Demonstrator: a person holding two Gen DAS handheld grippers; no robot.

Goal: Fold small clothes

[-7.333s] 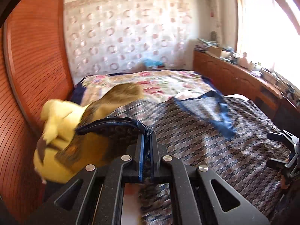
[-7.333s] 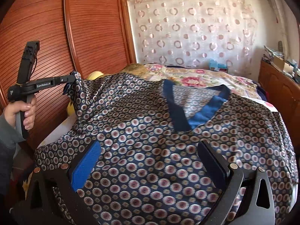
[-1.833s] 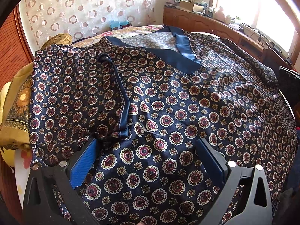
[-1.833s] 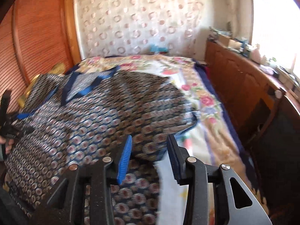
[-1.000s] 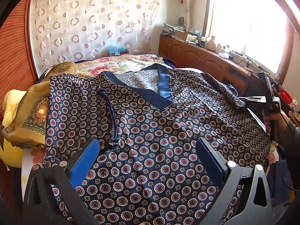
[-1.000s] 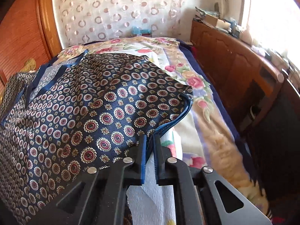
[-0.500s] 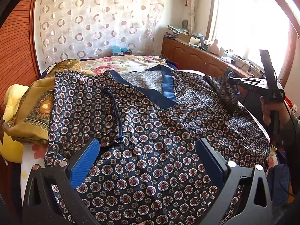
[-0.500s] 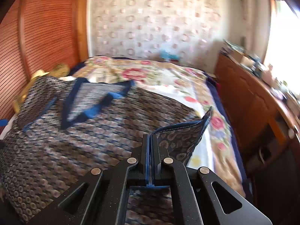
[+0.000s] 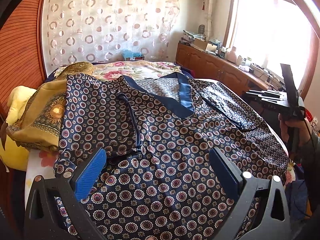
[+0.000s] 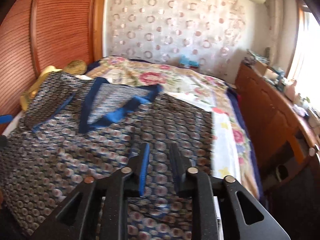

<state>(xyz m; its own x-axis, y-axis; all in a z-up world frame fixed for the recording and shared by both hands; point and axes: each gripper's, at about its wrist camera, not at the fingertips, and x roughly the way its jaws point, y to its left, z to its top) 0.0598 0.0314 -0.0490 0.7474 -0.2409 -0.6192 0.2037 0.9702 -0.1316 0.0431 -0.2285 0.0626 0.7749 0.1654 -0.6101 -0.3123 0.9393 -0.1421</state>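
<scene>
Both sleeves lie folded in over the patterned shirt (image 9: 160, 140), spread flat across the bed (image 10: 226, 124). My left gripper (image 9: 158, 166) hovers spread wide above the hem, empty. My right gripper (image 10: 159, 164) is opening over the right sleeve (image 9: 226, 104), nothing pinched.

A bed (image 9: 144, 68) with floral cover carries the patterned navy shirt (image 9: 160, 150) and a gold scarf (image 9: 46, 116).
</scene>
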